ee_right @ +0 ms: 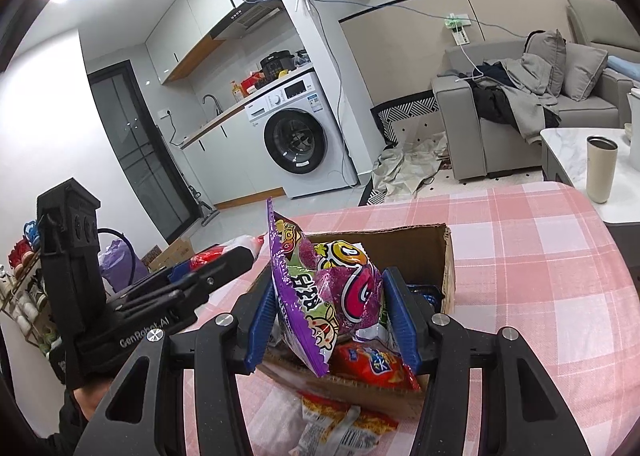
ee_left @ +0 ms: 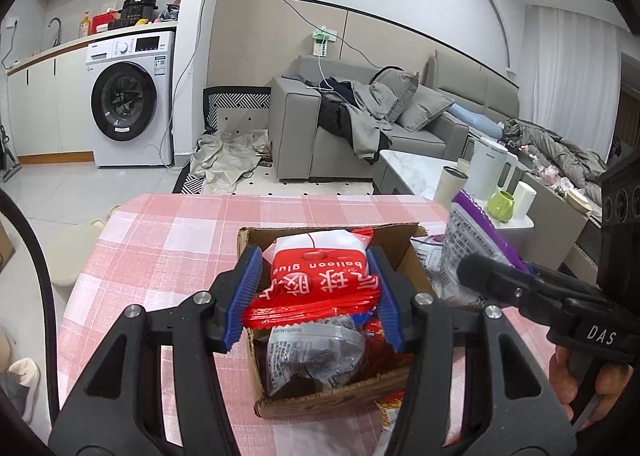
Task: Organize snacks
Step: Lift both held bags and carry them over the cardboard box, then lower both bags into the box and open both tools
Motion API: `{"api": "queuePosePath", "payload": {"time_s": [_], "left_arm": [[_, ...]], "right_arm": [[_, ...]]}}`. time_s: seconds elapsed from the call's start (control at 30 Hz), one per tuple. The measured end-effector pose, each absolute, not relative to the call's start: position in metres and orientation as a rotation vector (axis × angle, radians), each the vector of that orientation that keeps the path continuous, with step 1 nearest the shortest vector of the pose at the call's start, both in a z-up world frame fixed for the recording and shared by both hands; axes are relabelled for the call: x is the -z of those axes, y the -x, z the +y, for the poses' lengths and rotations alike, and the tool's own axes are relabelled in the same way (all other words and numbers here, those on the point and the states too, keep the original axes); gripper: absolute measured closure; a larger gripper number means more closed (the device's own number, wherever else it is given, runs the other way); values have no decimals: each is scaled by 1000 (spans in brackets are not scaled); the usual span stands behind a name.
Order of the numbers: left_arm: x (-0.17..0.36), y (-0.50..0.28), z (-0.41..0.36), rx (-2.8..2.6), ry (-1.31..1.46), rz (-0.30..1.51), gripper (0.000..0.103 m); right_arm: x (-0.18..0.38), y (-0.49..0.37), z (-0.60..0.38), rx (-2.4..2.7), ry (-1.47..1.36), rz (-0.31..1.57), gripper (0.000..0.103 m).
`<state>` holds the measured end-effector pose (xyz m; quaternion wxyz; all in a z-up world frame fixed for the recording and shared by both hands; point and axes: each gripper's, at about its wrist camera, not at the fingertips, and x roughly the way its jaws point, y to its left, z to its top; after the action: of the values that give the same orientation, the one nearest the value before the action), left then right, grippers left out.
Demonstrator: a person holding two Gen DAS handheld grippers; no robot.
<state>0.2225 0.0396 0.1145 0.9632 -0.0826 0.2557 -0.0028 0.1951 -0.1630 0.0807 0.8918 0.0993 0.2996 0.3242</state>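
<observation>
A desk draped in pink checked cloth carries one open cardboard box, already part-filled with snack packets, as two hand-held grippers converge above it. The left gripper has its blue jaws pinching one red-and-white packet by its sides, directly over the box's middle. The right gripper has its jaws pinching one purple gummy bag, held upright over the near end of the box.

The step in hand looks like delivery: both packets are carried and poised over the box, neither yet released. The next move probably calls for lowering each one into a free gap among the contents, then spreading the jaws so it drops without dragging a neighbour out.

By count: one box, two grippers, two packets in the air. Inside, a grey-and-white wrapper and an orange-red bag show; one more packet lies on the cloth beside the box.
</observation>
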Motion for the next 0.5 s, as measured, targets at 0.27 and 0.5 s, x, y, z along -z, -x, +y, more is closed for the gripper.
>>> {"api": "queuePosePath", "payload": {"time_s": [0.27, 0.5], "left_arm": [[-99, -249, 46, -1, 166, 537, 52], [-87, -270, 46, -13, 156, 557, 52]], "right_arm": [[-64, -222, -158, -648, -216, 669, 50], [-55, -239, -154, -637, -223, 699, 50]]}}
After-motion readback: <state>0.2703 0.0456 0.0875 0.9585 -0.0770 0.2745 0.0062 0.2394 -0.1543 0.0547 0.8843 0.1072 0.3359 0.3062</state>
